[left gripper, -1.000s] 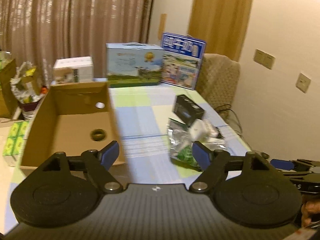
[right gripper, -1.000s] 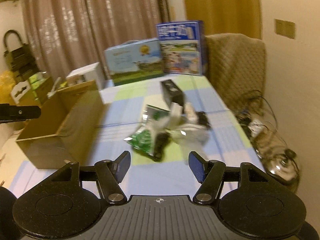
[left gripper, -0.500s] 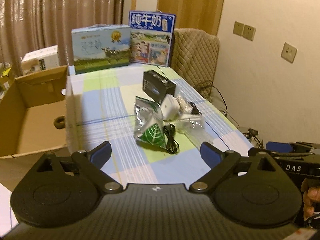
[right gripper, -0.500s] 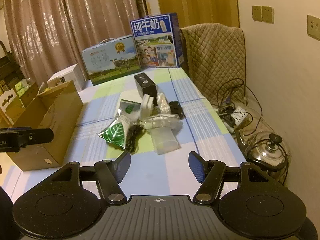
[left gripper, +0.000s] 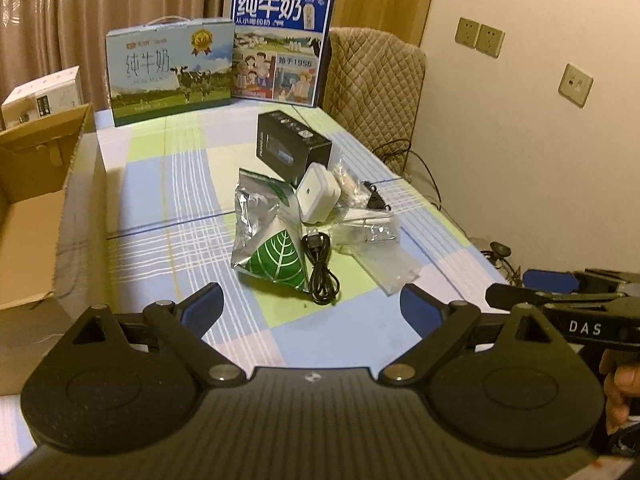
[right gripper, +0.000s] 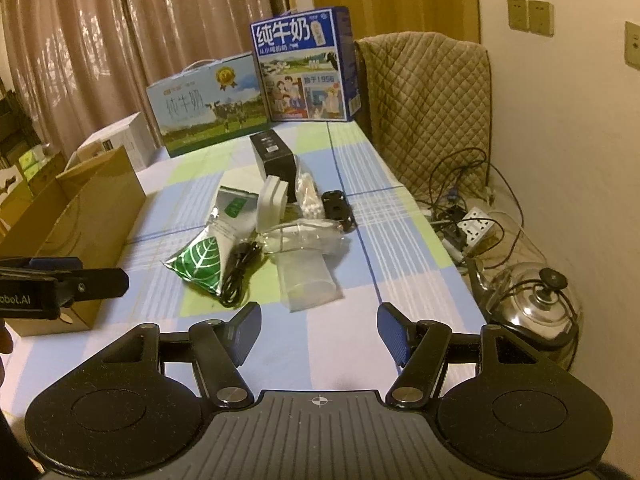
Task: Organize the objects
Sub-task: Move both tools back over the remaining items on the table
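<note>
A pile of small items lies mid-table: a silver-green foil pouch (left gripper: pixel 272 236) (right gripper: pixel 208 248), a coiled black USB cable (left gripper: pixel 320 268) (right gripper: pixel 240 270), a white charger (left gripper: pixel 318 196) (right gripper: pixel 272 202), a black box (left gripper: pixel 294 146) (right gripper: pixel 274 156), clear plastic bags (left gripper: pixel 384 256) (right gripper: pixel 308 276) and a small black device (right gripper: pixel 338 210). An open cardboard box (left gripper: pixel 36 208) (right gripper: pixel 76 232) stands at the table's left. My left gripper (left gripper: pixel 312 306) hovers open in front of the pile, nothing between its fingers. My right gripper (right gripper: pixel 318 332) is open too, just short of the bags.
Two milk cartons (left gripper: pixel 172 72) (left gripper: pixel 280 44) stand at the table's far end, beside a white box (left gripper: pixel 44 94). A quilted chair (right gripper: pixel 428 108) sits at the far right. Cables, a power strip (right gripper: pixel 474 226) and a steel kettle (right gripper: pixel 532 304) lie on the floor to the right.
The left view has swung from the cardboard box toward the pile, and its jaws have spread wider. The right gripper has moved closer to the pile.
</note>
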Available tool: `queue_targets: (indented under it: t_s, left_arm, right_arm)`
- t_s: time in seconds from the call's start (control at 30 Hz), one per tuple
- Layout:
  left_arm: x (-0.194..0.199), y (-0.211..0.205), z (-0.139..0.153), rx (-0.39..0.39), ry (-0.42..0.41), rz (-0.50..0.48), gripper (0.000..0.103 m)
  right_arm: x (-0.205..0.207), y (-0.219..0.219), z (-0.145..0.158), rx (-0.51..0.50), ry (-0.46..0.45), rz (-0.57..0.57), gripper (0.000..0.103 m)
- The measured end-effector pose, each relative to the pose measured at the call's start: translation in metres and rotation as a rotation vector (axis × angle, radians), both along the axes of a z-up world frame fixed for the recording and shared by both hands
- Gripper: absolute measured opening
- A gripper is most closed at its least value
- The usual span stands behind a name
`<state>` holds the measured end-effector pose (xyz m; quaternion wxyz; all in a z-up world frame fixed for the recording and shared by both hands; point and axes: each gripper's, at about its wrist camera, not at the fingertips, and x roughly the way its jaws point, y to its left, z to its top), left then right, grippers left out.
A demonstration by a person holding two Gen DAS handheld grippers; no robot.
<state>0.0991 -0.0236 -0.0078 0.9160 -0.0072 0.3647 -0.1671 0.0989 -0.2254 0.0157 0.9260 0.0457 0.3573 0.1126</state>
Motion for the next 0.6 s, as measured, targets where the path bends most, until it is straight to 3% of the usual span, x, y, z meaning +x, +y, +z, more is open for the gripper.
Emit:
queue_targets:
  t_s: [0.43,0.6]
  left_arm:
    - [0.057,-0.023,-0.039,0.039,0.002,-0.08,0.076]
    - [0.068,-0.018,-0.054,0.039,0.03,-0.062,0.067]
  right_arm:
    - [0.073,0.001,-0.042,-0.015,0.015,0.075,0.061]
    - [0.089,0.011,-0.055,-0.012,0.042,0.127,0.061]
